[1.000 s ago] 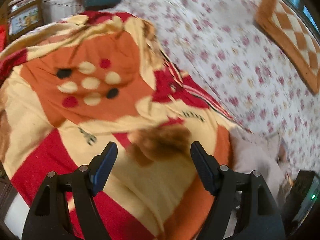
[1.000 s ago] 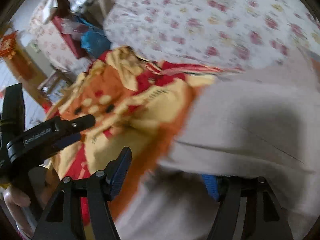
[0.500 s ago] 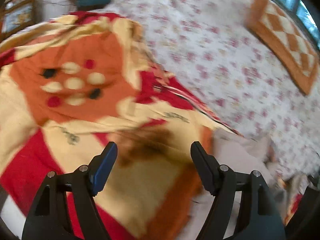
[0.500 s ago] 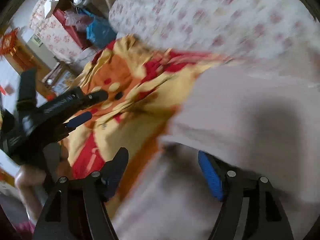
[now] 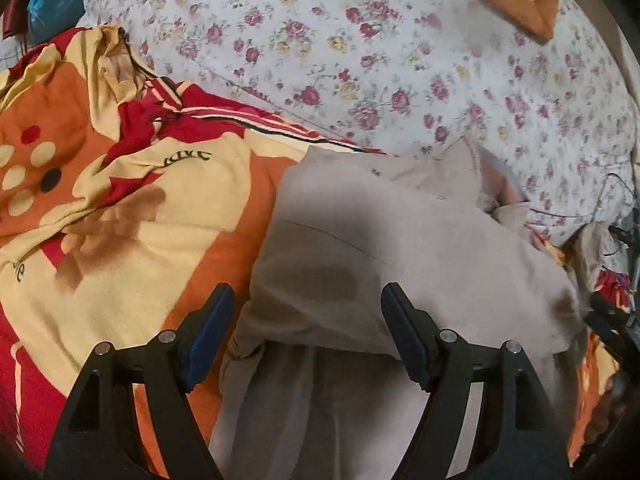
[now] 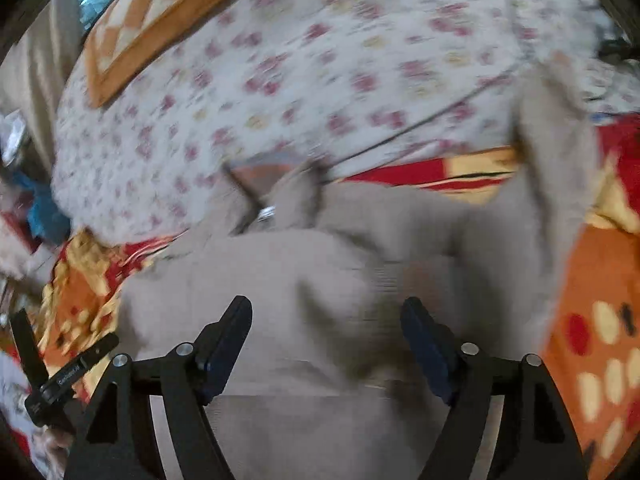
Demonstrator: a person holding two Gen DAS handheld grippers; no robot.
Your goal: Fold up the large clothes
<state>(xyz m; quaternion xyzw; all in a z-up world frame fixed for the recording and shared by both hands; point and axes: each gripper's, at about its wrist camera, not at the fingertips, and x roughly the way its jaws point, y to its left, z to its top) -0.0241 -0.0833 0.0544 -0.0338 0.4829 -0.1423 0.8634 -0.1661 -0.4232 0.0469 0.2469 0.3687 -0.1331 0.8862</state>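
Note:
A large grey-beige garment (image 5: 400, 240) lies partly folded on an orange, red and yellow blanket (image 5: 120, 220). My left gripper (image 5: 306, 300) hovers open over the garment's near folded edge, and its pads touch nothing. In the blurred right wrist view the same garment (image 6: 280, 280) spreads under my right gripper (image 6: 326, 308). Its jaws are opening, with cloth below them but not pinched. A sleeve or leg of the garment (image 6: 556, 160) runs up at the right. The left gripper (image 6: 60, 376) shows at the lower left of that view.
The blanket (image 6: 592, 280) lies on a bed with a floral sheet (image 5: 360, 60). An orange checkered cushion (image 6: 148, 20) sits at the far side of the bed. A blue bag (image 5: 52, 0) and clutter stand beyond the bed's far left corner.
Both grippers swung sideways from the blanket to over the grey garment. The right jaws widened, and the grey cloth no longer drapes over the right finger.

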